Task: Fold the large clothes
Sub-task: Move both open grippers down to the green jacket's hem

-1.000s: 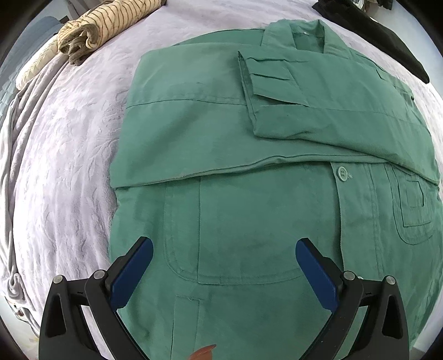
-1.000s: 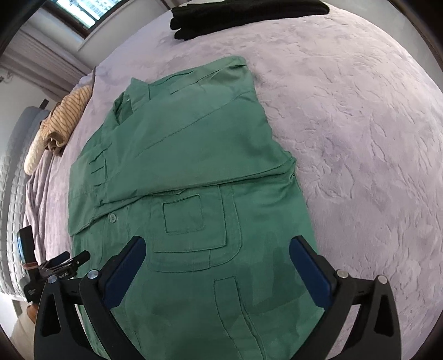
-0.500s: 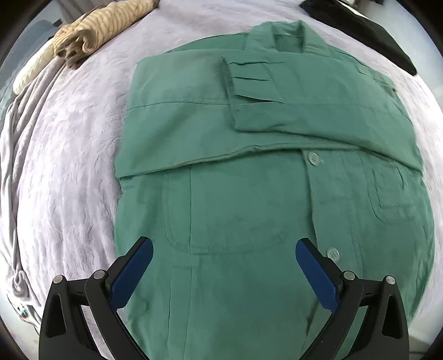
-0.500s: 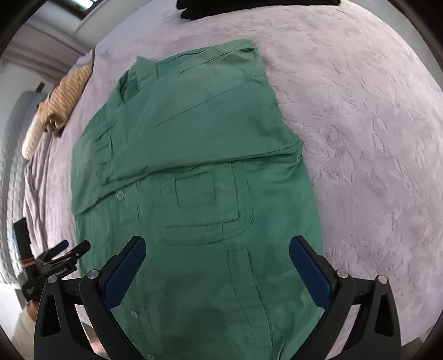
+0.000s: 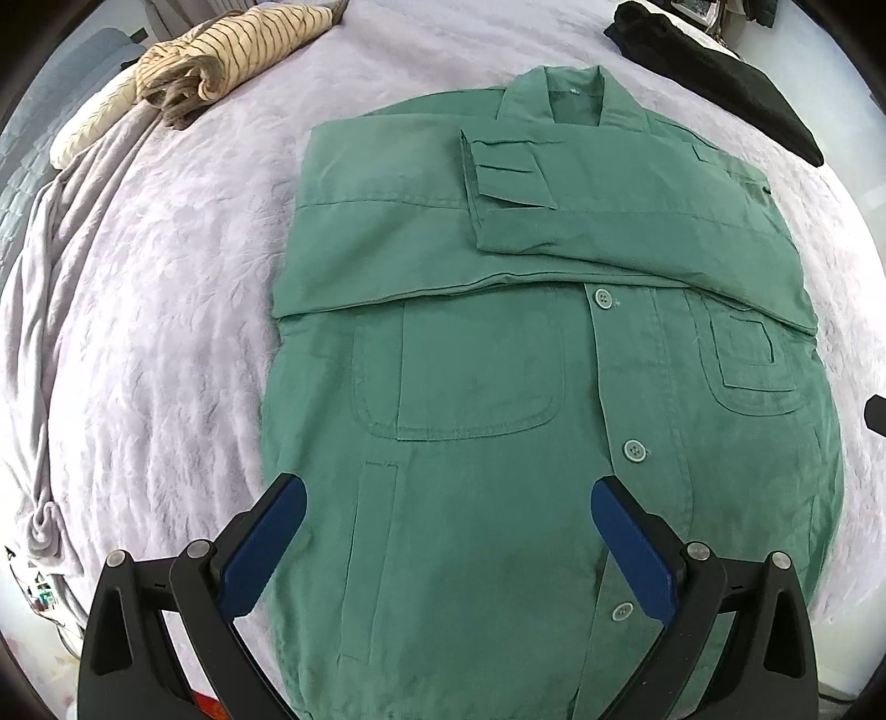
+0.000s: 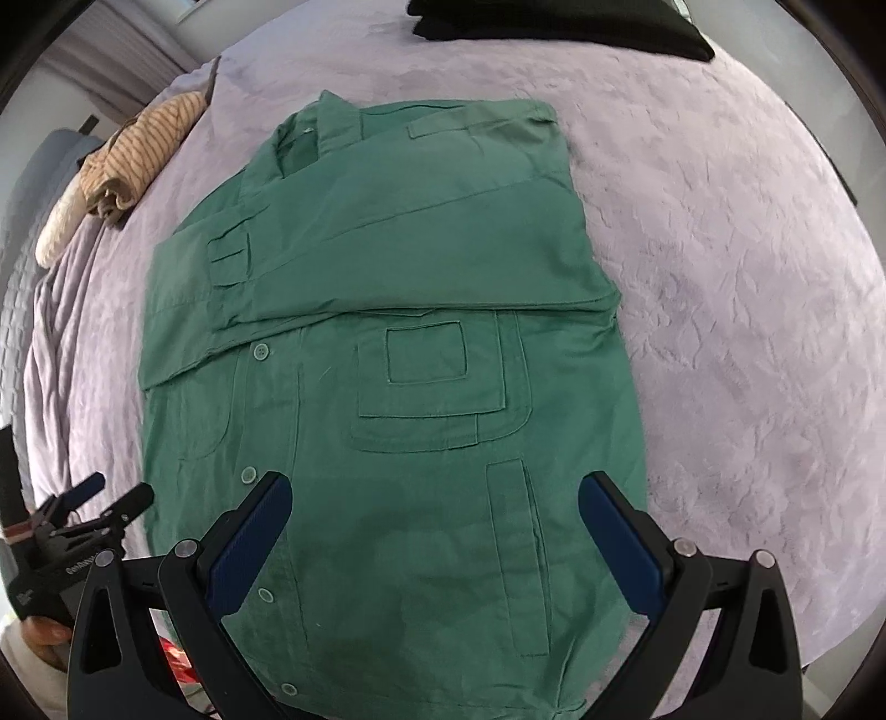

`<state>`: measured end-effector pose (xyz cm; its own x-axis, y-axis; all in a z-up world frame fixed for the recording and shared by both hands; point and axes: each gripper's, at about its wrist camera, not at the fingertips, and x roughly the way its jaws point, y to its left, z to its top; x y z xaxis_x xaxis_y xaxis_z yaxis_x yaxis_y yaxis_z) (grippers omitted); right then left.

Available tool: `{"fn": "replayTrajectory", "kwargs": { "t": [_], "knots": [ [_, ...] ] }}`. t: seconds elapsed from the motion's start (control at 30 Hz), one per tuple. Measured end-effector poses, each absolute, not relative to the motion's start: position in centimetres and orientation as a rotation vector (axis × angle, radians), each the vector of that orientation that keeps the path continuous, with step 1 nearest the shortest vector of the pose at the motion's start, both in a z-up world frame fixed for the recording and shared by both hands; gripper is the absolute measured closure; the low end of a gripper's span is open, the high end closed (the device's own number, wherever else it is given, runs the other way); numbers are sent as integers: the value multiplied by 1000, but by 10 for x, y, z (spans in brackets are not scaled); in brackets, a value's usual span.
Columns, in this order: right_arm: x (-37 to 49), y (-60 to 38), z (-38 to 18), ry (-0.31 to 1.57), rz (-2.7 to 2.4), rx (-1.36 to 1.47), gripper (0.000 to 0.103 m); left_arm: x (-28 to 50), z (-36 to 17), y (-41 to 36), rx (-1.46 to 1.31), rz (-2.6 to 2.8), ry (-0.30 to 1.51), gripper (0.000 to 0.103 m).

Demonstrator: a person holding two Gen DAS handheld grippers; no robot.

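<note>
A green button-front jacket lies flat on a pale lilac bedspread, collar at the far end, both sleeves folded across the chest. My left gripper hovers open above the jacket's lower left part, nothing between its blue pads. My right gripper hangs open over the lower right part, near the vertical pocket slit. In the right wrist view the left gripper shows at the left edge, beside the jacket's hem side.
A rolled striped tan garment lies at the far left of the bed. A black folded garment rests at the far right. Bunched grey blanket runs down the left edge.
Both grippers have pulled back toward the jacket's hem, so more of the lower jacket and its buttons shows. The jacket has not moved. Both stay open.
</note>
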<state>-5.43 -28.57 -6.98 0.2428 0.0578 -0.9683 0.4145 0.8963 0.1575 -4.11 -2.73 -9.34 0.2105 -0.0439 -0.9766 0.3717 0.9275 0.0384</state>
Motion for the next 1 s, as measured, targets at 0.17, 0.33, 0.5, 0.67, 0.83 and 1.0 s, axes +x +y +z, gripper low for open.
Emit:
{"fn": "replayTrajectory", "kwargs": {
  "t": [0.17,0.33,0.5,0.67,0.83,1.0],
  "knots": [
    [-57,-286,-67,1312,-238,426,0,-44,-85,-29,291,-274,1326,0],
    [-63,-288,-64,1314,-198,432,0,-56,-75,-33,286,-243,1315,0],
    [-73,-292,-58,1330,-151,409,0,-75,-69,-36,234,-191,1318,0],
    [-81,-298,-57,1356,-94,368,0,-102,-67,-39,164,-135,1331,0],
    [-88,-298,-57,1372,-59,346,0,-121,-64,-36,138,-104,1349,0],
    [-96,-299,-56,1364,-56,366,0,-125,-56,-34,147,-104,1327,0]
  ]
}}
